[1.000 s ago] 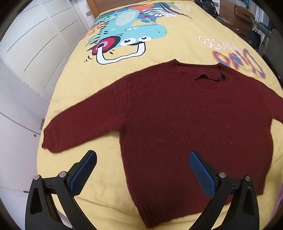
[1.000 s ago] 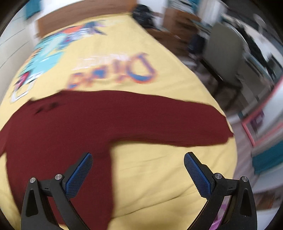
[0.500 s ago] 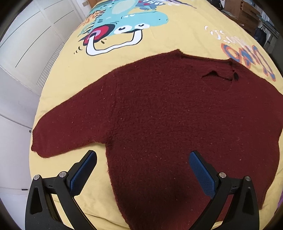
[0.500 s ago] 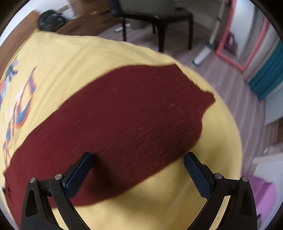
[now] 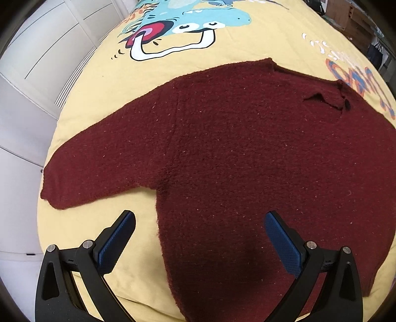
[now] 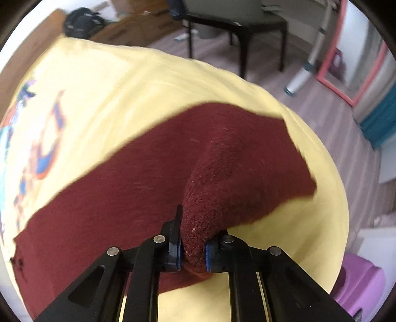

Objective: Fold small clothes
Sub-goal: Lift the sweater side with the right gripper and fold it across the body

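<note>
A dark red knit sweater lies flat on the yellow bedspread, neck at the far right, one sleeve stretched out to the left. My left gripper is open and empty, just above the sweater's lower left side edge. In the right wrist view my right gripper is shut on a bunched fold of the other sleeve, near its lower edge, and the fold rises into a ridge toward the cuff.
The bedspread has a cartoon print at the far end. White cupboard doors stand left of the bed. Right of the bed are wooden floor, a dark chair, a pink-framed mirror and a purple container.
My right gripper has closed on the right sleeve and pinched it into a ridge. My left gripper has moved closer over the sweater, staying open.
</note>
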The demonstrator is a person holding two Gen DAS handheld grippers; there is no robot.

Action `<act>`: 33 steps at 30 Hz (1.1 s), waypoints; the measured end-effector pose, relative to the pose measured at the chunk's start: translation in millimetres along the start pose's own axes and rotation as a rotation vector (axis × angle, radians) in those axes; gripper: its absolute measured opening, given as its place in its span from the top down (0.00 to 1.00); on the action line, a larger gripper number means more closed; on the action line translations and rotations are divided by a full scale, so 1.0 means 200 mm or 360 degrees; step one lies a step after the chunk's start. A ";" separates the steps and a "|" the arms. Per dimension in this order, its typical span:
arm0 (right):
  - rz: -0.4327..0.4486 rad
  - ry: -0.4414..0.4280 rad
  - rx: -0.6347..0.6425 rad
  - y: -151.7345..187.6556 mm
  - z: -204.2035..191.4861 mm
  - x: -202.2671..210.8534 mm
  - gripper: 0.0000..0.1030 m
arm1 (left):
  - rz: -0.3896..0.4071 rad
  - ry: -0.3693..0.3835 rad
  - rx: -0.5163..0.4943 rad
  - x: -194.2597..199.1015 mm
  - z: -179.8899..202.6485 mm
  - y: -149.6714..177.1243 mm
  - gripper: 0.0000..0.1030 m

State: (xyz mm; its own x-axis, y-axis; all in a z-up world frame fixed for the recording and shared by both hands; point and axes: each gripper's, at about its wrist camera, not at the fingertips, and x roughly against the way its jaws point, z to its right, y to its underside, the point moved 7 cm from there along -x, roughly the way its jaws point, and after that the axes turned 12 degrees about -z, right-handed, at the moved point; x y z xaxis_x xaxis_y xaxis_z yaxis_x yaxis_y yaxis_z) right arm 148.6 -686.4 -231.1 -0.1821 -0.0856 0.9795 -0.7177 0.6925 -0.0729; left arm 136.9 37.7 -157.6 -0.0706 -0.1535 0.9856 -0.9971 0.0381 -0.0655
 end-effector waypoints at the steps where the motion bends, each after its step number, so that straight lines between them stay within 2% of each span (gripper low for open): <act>1: 0.0028 -0.0010 0.0034 0.02 -0.04 0.04 0.88 | 0.0008 0.0014 -0.0002 0.01 0.00 0.00 0.01; 5: 0.0145 -0.0084 0.0227 0.06 -0.33 0.26 0.88 | 0.0041 0.0034 -0.0014 0.03 -0.02 0.00 0.01; 9: 0.0238 -0.0166 0.0454 0.16 -0.73 0.47 0.88 | 0.0081 0.0055 -0.0011 0.06 -0.03 0.00 0.01; 13: 0.0277 -0.0254 0.0699 0.30 -1.18 0.62 0.88 | 0.0115 0.0083 0.0007 0.08 -0.06 0.00 0.01; 16: 0.0257 -0.0279 0.0872 0.46 -1.51 0.65 0.88 | 0.0148 0.0035 0.0025 0.09 -0.09 -0.03 0.01; 20: 0.0208 -0.0319 0.1049 0.64 -1.87 0.59 0.88 | 0.0166 0.0127 0.0058 0.10 -0.13 -0.07 0.01; 25: 0.0081 -0.0383 0.1262 0.96 -2.28 0.45 0.88 | 0.0163 0.0121 0.0057 0.09 -0.19 -0.11 0.01; 29: -0.0039 -0.0370 0.1364 1.19 -2.41 0.27 0.88 | 0.0166 0.0056 0.0075 0.07 -0.26 -0.12 0.01; 33: -0.0228 -0.0256 0.1425 1.41 -2.45 -0.06 0.88 | 0.0149 0.0098 0.0104 0.03 -0.31 -0.12 0.01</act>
State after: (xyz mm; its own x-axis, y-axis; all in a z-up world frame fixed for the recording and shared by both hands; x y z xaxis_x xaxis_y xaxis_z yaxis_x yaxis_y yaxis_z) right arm 278.3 -140.0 -171.7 -0.0948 -0.2727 0.9574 -0.9807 -0.1394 -0.1368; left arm 161.1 96.5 -141.2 -0.1637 -0.0910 0.9823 -0.9860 -0.0157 -0.1658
